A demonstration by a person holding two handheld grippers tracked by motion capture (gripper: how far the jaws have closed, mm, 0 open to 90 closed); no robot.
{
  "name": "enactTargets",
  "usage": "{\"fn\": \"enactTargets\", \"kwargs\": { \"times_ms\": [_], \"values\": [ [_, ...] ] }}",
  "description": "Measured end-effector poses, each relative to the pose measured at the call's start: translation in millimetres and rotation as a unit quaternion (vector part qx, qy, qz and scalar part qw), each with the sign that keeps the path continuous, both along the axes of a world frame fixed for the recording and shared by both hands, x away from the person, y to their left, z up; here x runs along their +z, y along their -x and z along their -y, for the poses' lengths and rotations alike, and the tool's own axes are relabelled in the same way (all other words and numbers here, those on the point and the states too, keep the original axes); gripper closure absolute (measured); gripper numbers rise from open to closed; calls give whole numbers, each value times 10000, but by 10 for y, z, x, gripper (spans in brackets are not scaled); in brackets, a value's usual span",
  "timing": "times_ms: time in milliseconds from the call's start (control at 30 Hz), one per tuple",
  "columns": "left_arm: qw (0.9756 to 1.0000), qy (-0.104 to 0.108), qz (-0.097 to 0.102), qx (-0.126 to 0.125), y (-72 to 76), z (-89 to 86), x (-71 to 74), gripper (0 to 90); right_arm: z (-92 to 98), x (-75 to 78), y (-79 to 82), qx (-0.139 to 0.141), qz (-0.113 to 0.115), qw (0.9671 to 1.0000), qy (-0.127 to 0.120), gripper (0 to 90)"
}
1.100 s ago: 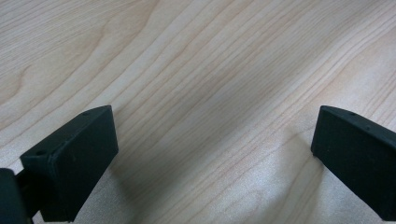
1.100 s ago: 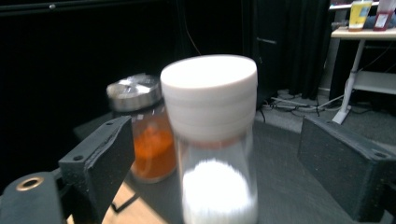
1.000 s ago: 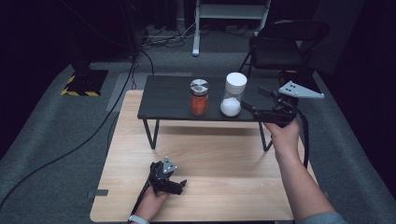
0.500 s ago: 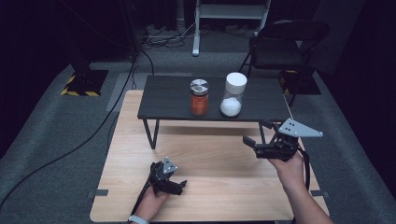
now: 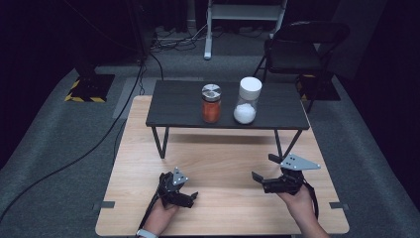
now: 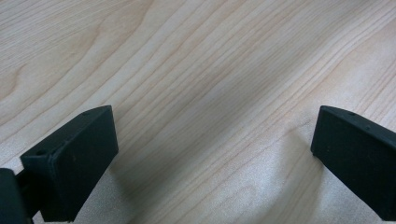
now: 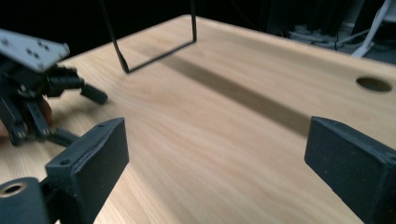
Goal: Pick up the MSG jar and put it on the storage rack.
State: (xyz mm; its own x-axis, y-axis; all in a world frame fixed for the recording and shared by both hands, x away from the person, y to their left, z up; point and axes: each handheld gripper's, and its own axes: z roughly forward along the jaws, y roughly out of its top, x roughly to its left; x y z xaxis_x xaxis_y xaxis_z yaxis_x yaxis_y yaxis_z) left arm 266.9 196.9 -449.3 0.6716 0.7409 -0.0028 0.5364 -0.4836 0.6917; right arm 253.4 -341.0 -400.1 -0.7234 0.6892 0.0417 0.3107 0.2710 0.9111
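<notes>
**Both grippers low and spread over the wooden table**

Left gripper point(image 5: 190, 195) sits near the front edge of the wooden table point(image 5: 223, 158), jaws spread wide with only bare wood grain between them. Right gripper point(image 5: 264, 168) hovers low at the front right, jaws likewise parted and holding nothing, pointing left toward the other hand. On the small black table point(image 5: 277, 106) farther back stand an orange-filled jar point(image 5: 211, 103) and a white-capped jar point(image 5: 246, 100), just beside each other, well apart from both grippers.

Black hand-held gripper point(image 5: 267, 168), grey triangular plate; white wristband point(image 5: 147, 233).
</notes>
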Motion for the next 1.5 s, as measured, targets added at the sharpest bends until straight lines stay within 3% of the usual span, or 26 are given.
{"fn": "enactTargets", "kwargs": {
  "times_ms": [233, 367, 800, 900, 1033, 1500],
  "values": [
    [10000, 7, 1, 5, 2, 1, -1, 3, -26, -187, -23, -23, -332, 9992, 243, 58],
    [10000, 4, 3, 6, 2, 2, -1, 3, -48, -288, -54, -31, -610, 9968, 511, 57],
    [10000, 0, 7, 3, -1, 5, -1, 1, -126, -545, -97, -411, -1143, 9890, 841, 57],
    [10000, -1, 8, 3, -1, 5, -1, 1, -185, -529, -120, -447, -1194, 9875, 924, 51],
    [10000, 0, 9, 3, 0, 5, -2, 1, -368, -497, -108, -507, -1030, 9839, 1368, 28],
    [10000, -4, 7, 18, 1, 11, -1, 1, -434, -492, -137, -597, -1071, 9827, 1392, 6]
  ]
}}
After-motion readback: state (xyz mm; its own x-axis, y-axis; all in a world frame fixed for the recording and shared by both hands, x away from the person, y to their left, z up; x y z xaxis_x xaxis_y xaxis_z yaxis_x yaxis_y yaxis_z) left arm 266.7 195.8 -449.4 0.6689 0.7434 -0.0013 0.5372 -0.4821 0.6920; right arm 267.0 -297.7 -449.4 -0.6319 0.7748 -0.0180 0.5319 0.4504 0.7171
